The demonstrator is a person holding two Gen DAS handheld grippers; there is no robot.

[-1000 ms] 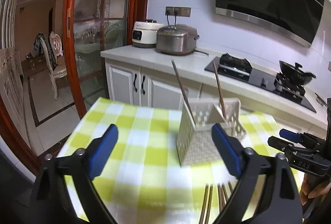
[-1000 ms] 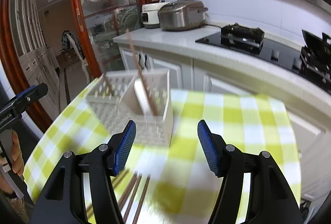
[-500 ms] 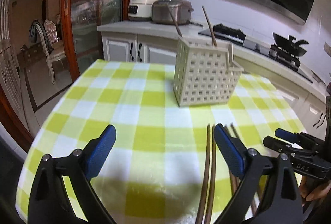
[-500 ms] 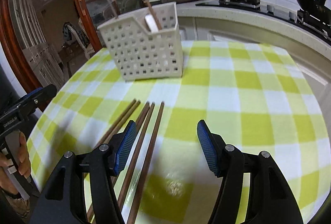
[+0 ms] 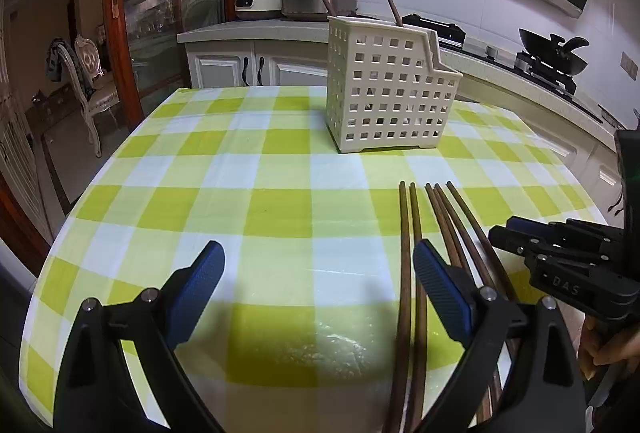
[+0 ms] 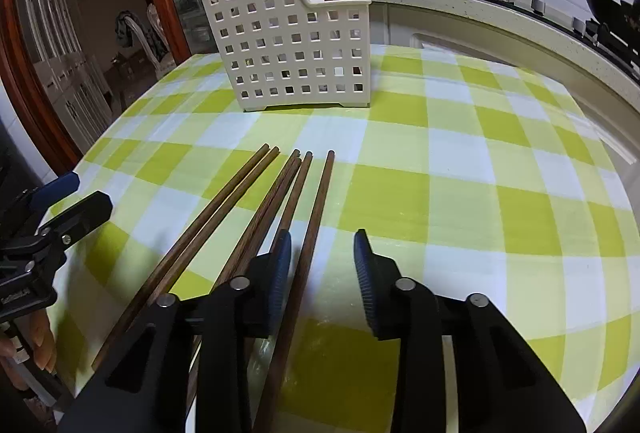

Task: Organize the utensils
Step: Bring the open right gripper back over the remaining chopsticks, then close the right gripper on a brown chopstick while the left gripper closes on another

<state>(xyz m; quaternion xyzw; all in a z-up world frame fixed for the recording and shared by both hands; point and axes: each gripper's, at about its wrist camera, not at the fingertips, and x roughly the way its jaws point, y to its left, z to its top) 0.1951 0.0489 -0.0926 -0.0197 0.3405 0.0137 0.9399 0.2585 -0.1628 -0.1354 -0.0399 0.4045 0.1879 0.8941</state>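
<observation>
Several brown wooden chopsticks [image 5: 410, 257] lie side by side on the green-checked tablecloth; they also show in the right wrist view [image 6: 256, 217]. A white perforated utensil basket [image 5: 386, 89] stands behind them, holding two chopsticks; in the right wrist view the basket [image 6: 292, 49] also holds a white utensil. My left gripper [image 5: 318, 285] is open and empty, low over the cloth, its right finger beside the leftmost chopsticks. My right gripper [image 6: 322, 273] is open, low over the cloth, with the rightmost chopstick [image 6: 312, 233] lying between its fingers.
The round table [image 5: 160, 169] drops off at its edges. A kitchen counter [image 5: 256, 29] with rice cookers and a gas hob stands behind. A wood-framed glass door and a chair [image 5: 86, 81] are on the left.
Both grippers have come down from above the basket to just over the cloth. The right gripper has narrowed around the rightmost chopstick. The chopsticks have not moved.
</observation>
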